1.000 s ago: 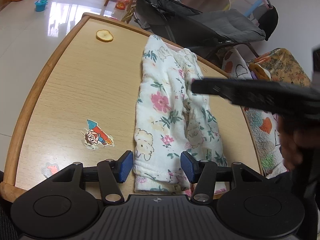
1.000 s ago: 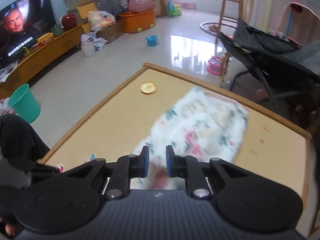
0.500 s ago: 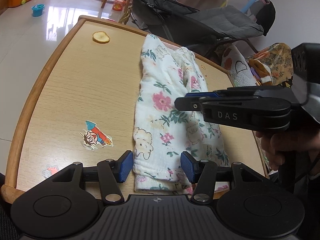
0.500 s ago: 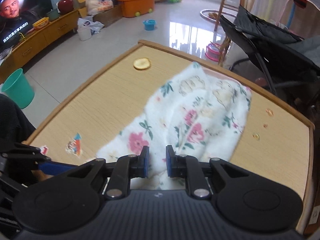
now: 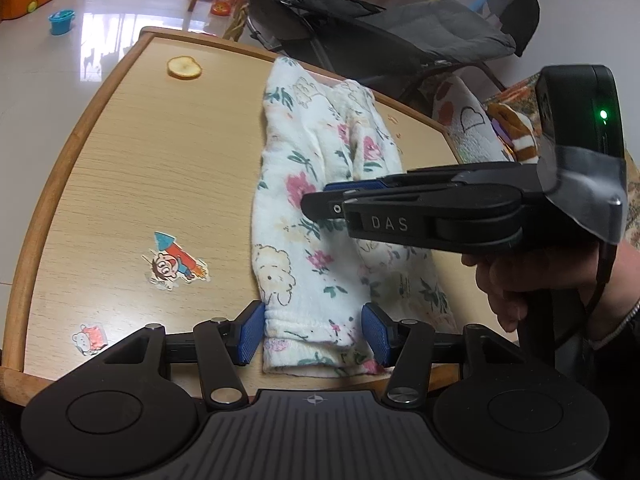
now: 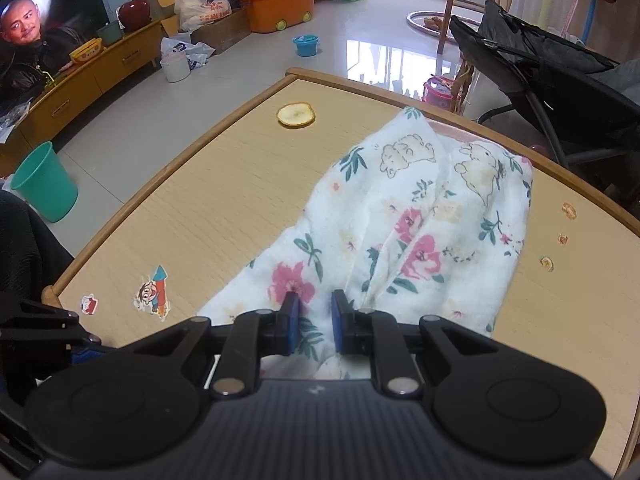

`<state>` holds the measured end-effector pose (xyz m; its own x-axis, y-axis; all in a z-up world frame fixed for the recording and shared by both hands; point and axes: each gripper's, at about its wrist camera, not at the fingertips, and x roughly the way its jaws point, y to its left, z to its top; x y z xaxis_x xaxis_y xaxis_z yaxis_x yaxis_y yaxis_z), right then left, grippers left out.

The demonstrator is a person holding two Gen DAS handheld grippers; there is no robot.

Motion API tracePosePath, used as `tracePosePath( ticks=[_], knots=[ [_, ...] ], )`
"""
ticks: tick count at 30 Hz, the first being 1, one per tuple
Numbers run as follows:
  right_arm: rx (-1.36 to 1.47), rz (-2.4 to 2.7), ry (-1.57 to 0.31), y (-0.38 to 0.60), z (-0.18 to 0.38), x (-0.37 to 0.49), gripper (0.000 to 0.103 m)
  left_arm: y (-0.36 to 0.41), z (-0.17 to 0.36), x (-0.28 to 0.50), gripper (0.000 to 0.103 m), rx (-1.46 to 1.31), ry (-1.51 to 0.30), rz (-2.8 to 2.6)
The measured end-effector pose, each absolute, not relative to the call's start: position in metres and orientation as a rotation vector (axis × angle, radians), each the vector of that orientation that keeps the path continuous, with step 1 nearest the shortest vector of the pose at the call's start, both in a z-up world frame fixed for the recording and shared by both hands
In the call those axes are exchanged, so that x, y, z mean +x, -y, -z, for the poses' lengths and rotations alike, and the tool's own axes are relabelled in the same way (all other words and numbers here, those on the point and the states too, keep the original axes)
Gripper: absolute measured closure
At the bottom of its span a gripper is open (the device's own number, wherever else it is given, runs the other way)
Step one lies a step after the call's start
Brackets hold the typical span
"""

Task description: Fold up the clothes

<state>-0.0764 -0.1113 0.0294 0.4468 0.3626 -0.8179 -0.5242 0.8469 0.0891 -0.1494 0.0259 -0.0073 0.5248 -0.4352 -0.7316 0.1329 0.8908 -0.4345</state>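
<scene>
A white floral garment (image 5: 316, 184) lies folded lengthwise on the wooden table (image 5: 132, 168), running from the near edge to the far edge. My left gripper (image 5: 314, 334) is open at the near edge, and the garment's hem lies between its blue pads (image 5: 252, 332). My right gripper (image 6: 315, 322), held by a hand (image 5: 516, 280), hovers over the middle of the garment (image 6: 420, 216). Its pads stand a narrow gap apart with nothing pinched between them. In the left wrist view the right gripper (image 5: 320, 204) reaches in from the right above the cloth.
A round yellow slice (image 5: 184, 68) lies near the table's far left corner. Cartoon stickers (image 5: 176, 266) mark the left side and small crumbs (image 6: 568, 211) the right. A dark stroller (image 5: 400, 40) stands behind the table, patterned bags (image 5: 468, 128) to its right, a green bucket (image 6: 44, 182) on the floor.
The right gripper has moved in from the right and come lower over the garment's middle. The left gripper has edged slightly closer to the hem and stays open.
</scene>
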Motion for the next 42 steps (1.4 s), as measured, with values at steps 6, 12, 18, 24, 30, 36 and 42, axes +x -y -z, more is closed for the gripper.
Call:
tracePosePath(
  ticks=[6,12,18,24,30,36,42],
  knots=[
    [-0.160,-0.574,-0.881,0.134,-0.063,-0.094,0.085,-0.024,0.005,-0.151,0.048,-0.326,-0.974,0.332],
    [-0.133,-0.594,-0.801,0.158,-0.096,-0.111,0.064,-0.035,-0.006,-0.150,0.048,-0.365,-0.940,0.321],
    [-0.273,-0.616,-0.763,0.191,-0.102,-0.138,0.061,-0.045,-0.026,-0.147,0.048,-0.298,-0.888,0.371],
    [-0.433,-0.711,-0.759,0.199,-0.090,-0.167,0.061,-0.051,-0.050,-0.150,0.048,-0.119,-0.799,0.474],
    [-0.586,-0.812,-0.769,0.192,-0.074,-0.185,0.061,-0.047,-0.065,-0.157,0.048,0.161,-0.743,0.648],
    [-0.653,-0.875,-0.777,0.184,-0.064,-0.192,0.061,-0.035,-0.060,-0.162,0.048,0.359,-0.698,0.734],
    [-0.734,-0.934,-0.796,0.176,-0.050,-0.194,0.061,-0.019,-0.049,-0.164,0.048,0.519,-0.700,0.880]
  ],
)
